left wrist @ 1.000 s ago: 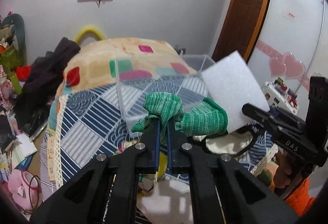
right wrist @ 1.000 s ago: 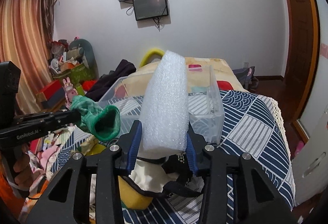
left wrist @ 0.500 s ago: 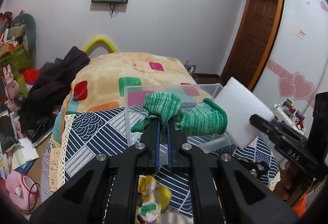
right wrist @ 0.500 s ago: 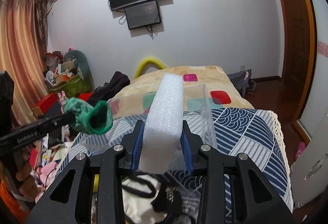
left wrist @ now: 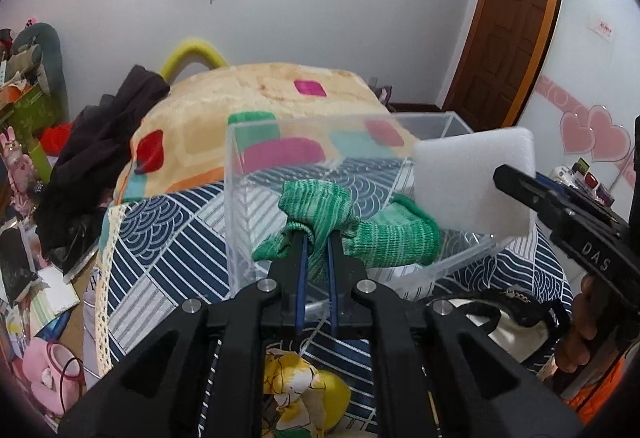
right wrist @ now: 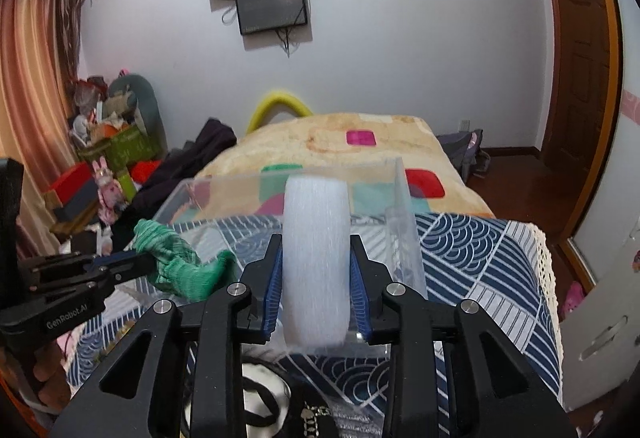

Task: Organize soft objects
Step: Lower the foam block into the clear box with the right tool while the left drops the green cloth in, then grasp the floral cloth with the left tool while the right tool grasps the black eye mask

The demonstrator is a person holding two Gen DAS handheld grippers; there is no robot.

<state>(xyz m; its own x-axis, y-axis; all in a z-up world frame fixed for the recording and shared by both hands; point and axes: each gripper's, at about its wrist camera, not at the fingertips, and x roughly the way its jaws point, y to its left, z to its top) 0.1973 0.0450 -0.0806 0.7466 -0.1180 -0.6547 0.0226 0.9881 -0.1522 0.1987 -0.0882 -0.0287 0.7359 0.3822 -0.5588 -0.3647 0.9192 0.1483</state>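
Note:
My left gripper [left wrist: 316, 238] is shut on a green knitted glove [left wrist: 352, 226] and holds it over the near edge of a clear plastic box [left wrist: 236, 197] on the bed. The glove also shows in the right wrist view [right wrist: 180, 266], with the left gripper [right wrist: 136, 264] at the left. My right gripper [right wrist: 316, 266] is shut on a white foam block [right wrist: 316, 258] and holds it upright above the box [right wrist: 404, 222]. In the left wrist view the foam block [left wrist: 472, 181] hangs over the box's right side, held by the right gripper [left wrist: 516, 177].
The box sits on a blue and white patterned quilt [left wrist: 168, 238] over a beige blanket [left wrist: 256, 93]. A yellow plush toy [left wrist: 304, 394] and a white bag with black straps [left wrist: 516, 322] lie near me. Dark clothes [left wrist: 92, 149] pile at the bed's left edge.
Both grippers have moved forward and down toward the clear box, each still holding its object. The glove and the foam block now hang over the box.

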